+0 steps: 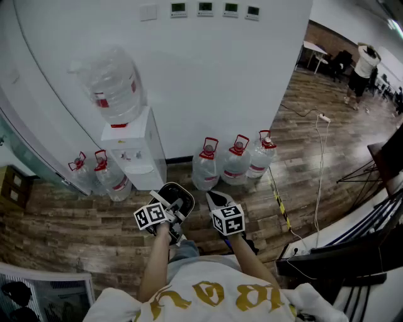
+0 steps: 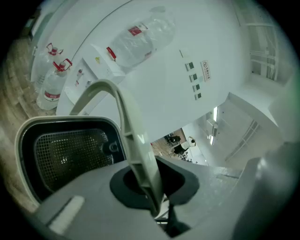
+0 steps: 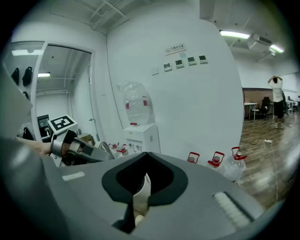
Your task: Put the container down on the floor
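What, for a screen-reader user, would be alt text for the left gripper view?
The left gripper has its jaws shut on the pale arched handle of a container with a mesh basket inside. Behind stand a white water dispenser and two red-capped jugs.

- The container [image 1: 170,190] is mostly hidden beneath the left gripper [image 1: 174,210] in the head view.
- Between the right gripper [image 3: 138,208]'s jaws, only a sliver of a pale piece [image 3: 142,187] shows, too little to name.
- The wall panels [image 1: 204,8] have readouts too small to read.
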`<state>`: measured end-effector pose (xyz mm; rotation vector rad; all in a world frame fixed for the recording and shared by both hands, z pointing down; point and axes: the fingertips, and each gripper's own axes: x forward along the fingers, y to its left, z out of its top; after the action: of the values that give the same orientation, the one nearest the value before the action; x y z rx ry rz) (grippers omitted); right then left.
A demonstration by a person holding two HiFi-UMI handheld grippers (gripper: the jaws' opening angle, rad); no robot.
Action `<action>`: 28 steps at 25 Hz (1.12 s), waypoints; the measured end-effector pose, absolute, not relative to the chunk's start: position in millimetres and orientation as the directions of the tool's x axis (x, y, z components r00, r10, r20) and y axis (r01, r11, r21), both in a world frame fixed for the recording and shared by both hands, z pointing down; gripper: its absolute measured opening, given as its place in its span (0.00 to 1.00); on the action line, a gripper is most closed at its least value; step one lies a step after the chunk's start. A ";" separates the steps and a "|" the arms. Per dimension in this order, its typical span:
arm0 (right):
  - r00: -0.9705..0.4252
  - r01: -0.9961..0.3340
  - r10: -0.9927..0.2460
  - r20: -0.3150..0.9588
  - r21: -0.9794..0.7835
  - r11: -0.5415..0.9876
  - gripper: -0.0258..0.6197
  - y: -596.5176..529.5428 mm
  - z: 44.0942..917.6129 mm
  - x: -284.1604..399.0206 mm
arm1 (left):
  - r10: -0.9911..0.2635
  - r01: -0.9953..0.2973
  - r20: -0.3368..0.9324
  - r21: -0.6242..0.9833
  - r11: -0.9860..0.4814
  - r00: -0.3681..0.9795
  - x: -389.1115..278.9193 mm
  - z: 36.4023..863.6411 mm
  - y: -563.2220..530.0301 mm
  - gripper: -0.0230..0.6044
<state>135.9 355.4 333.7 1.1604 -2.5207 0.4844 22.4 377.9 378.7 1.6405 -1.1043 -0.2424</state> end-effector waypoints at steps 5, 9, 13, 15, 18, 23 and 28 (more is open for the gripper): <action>-0.590 -0.798 -0.694 0.414 -0.170 0.578 0.09 352.8 333.2 148.9 | -0.756 -0.532 0.350 0.847 0.003 0.552 33.5 371.9 374.0 0.09; -0.602 -0.791 -0.689 0.404 -0.185 0.583 0.09 355.8 335.4 153.7 | -0.768 -0.520 0.351 0.854 0.027 0.536 31.2 376.0 383.3 0.09; -0.617 -0.779 -0.666 0.420 -0.201 0.594 0.09 358.7 341.5 148.7 | -0.783 -0.511 0.360 0.857 0.063 0.508 19.6 381.9 391.9 0.09; -0.621 -0.773 -0.652 0.435 -0.204 0.600 0.09 360.4 346.6 146.5 | -0.781 -0.515 0.369 0.854 0.072 0.503 16.9 385.1 393.3 0.09; -0.620 -0.773 -0.647 0.443 -0.202 0.602 0.09 360.4 351.8 147.1 | -0.787 -0.519 0.367 0.852 0.071 0.496 13.3 386.8 389.7 0.09; -0.604 -0.787 -0.658 0.450 -0.206 0.582 0.09 339.8 356.0 152.5 | -0.783 -0.536 0.376 0.842 0.064 0.496 7.8 389.2 366.3 0.09; -0.586 -0.800 -0.663 0.466 -0.199 0.566 0.09 302.2 365.7 155.9 | -0.781 -0.530 0.366 0.846 0.053 0.506 6.4 398.1 318.8 0.09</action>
<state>155.9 302.2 365.7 1.1953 -2.4631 0.5630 6.4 318.8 398.1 1.6118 -1.1482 -0.2758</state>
